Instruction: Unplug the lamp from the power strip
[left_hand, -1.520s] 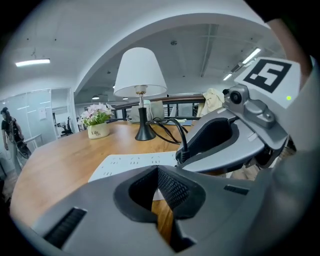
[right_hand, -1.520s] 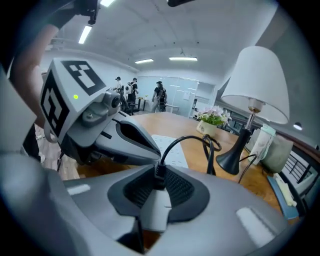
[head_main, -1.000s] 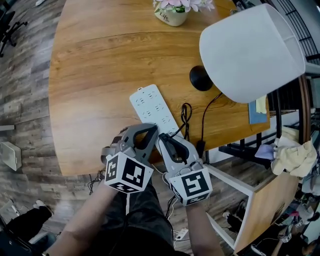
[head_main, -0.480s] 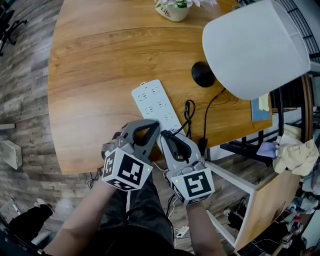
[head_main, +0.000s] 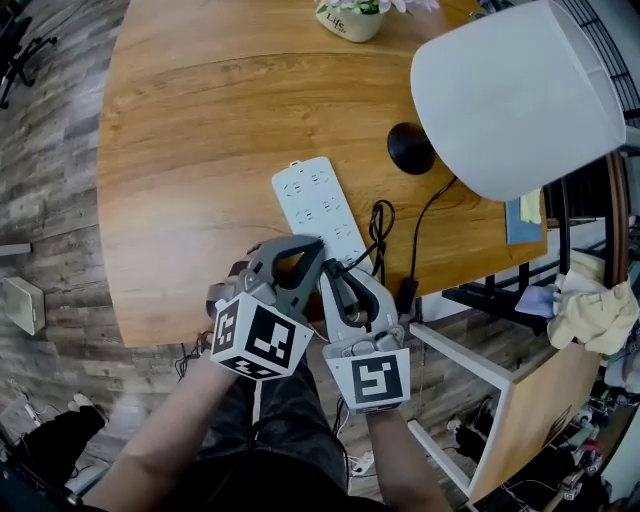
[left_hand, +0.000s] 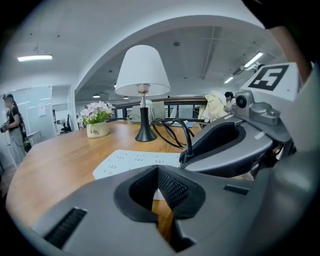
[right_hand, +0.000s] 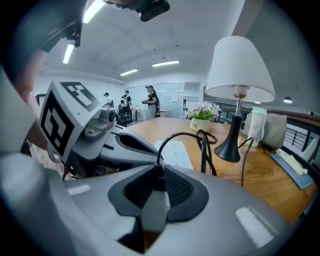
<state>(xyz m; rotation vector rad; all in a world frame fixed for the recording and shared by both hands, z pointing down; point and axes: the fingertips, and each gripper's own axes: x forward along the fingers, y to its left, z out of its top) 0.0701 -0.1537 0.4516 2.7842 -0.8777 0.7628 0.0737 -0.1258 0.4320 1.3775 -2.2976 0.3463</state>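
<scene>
Power strip (head_main: 318, 205): long axis diagonal, from bench (head_main: 180, 150) near edge inward. Your right gripper (head_main: 331, 267) fingers clamp plug (right_hand: 154, 202); left gripper (head_main: 314, 244) fingers closed, empty.

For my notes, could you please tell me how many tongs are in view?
2: the left tongs at the power strip's near end; the right tongs beside them, clamped on a plug.

right claw (head_main: 333, 271) rolled slightly, its marker cube (head_main: 370, 378) now turned squarer to the head view
</scene>
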